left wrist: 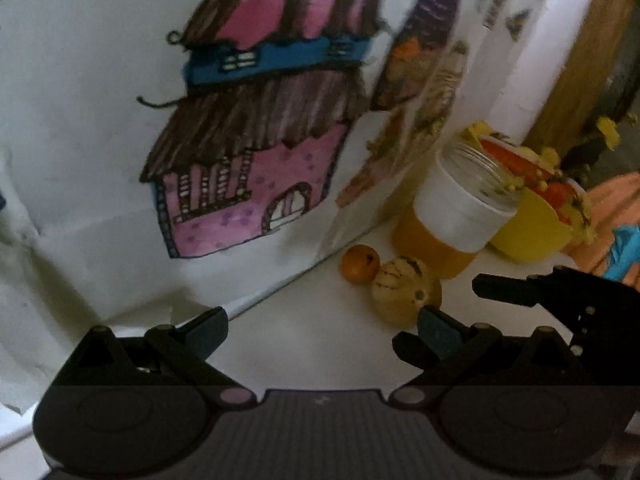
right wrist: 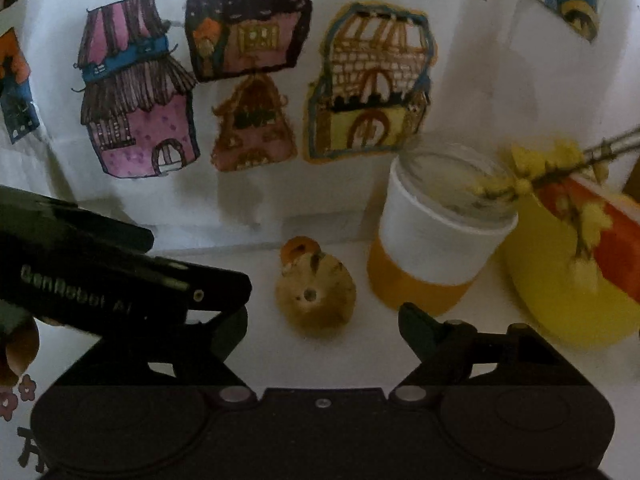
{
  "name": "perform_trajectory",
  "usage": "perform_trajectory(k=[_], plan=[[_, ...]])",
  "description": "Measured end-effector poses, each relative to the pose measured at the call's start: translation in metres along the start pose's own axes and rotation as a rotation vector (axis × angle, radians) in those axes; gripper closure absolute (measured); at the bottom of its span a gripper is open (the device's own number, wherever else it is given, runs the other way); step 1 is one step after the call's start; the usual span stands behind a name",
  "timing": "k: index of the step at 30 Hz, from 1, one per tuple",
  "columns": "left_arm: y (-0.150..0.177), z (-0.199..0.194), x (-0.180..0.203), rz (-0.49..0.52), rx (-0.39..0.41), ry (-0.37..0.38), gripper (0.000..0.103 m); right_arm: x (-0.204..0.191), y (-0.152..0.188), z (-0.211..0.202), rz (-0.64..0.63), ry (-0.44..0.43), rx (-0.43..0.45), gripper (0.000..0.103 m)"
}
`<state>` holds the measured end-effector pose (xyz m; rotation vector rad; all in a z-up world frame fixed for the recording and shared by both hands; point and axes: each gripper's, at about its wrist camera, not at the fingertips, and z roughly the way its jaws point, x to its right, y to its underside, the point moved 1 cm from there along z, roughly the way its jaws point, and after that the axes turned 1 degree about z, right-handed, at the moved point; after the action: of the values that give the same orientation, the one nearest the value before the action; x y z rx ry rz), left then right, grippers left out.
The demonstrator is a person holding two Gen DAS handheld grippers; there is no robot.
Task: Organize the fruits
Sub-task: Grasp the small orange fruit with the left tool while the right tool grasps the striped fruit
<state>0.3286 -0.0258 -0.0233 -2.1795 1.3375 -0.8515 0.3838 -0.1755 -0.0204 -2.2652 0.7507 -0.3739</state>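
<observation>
Both grippers hover low over the white table (right wrist: 256, 360), left gripper (left wrist: 320, 332) and right gripper (right wrist: 324, 332) spread apart, empty. Striped gourd (right wrist: 316, 300) lies just beyond, orange fruit (left wrist: 360, 263) touching behind, jar (right wrist: 436, 240) right.

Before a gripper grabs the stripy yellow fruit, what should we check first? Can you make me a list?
1. Right gripper open: ok, jaws wide apart.
2. Left gripper open: ok, nothing between its jaws.
3. Striped fruit lined up ahead of the right gripper: ok.
4. Small orange fruit apart from it: not ok, they sit close together, maybe touching.
5. Glass jar standing clear of the path: cannot tell, it is close on the right.
6. Sharp view: not ok, dim and blurry.
</observation>
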Motion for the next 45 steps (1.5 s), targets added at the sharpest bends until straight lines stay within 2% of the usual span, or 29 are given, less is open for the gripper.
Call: perform_trajectory(k=[4, 8, 11, 12, 13, 20, 25, 31, 35, 36, 39, 45], plan=[[-0.006, 0.003, 0.0, -0.053, 0.004, 0.019, 0.001, 0.002, -0.004, 0.007, -0.019, 0.006, -0.018, 0.02], [-0.008, 0.008, 0.001, -0.099, 0.001, 0.028, 0.001, 0.001, -0.012, 0.016, -0.037, -0.008, -0.032, 0.028], [-0.009, 0.01, 0.0, -0.136, 0.017, 0.029, 0.001, 0.0, -0.015, 0.022, -0.047, -0.02, -0.043, 0.042], [-0.009, 0.011, 0.0, -0.147, 0.022, 0.029, 0.001, -0.001, -0.016, 0.026, -0.05, -0.029, -0.052, 0.051], [-0.009, 0.011, 0.0, -0.159, 0.027, 0.029, 0.001, -0.001, -0.016, 0.027, -0.045, -0.041, -0.055, 0.053], [-0.009, 0.023, 0.0, -0.186, 0.041, 0.026, 0.005, 0.009, -0.004, 0.007, 0.014, -0.03, -0.059, 0.053], [-0.008, 0.037, 0.008, -0.176, 0.052, 0.018, 0.014, 0.018, 0.0, -0.013, 0.037, -0.019, -0.052, 0.053], [-0.01, 0.048, 0.022, -0.158, 0.073, 0.013, 0.033, 0.025, 0.006, -0.024, 0.073, -0.026, -0.046, 0.053], [-0.009, 0.054, 0.029, -0.149, 0.085, 0.005, 0.05, 0.026, 0.01, -0.023, 0.089, -0.023, -0.046, 0.053], [-0.01, 0.058, 0.03, -0.149, 0.08, 0.011, 0.059, 0.027, 0.011, -0.023, 0.095, -0.022, -0.046, 0.053], [-0.008, 0.063, 0.032, -0.15, 0.071, 0.012, 0.074, 0.027, 0.012, -0.022, 0.111, -0.024, -0.048, 0.053], [-0.006, 0.067, 0.033, -0.153, 0.074, 0.023, 0.076, 0.028, 0.016, -0.016, 0.122, -0.022, -0.044, 0.053]])
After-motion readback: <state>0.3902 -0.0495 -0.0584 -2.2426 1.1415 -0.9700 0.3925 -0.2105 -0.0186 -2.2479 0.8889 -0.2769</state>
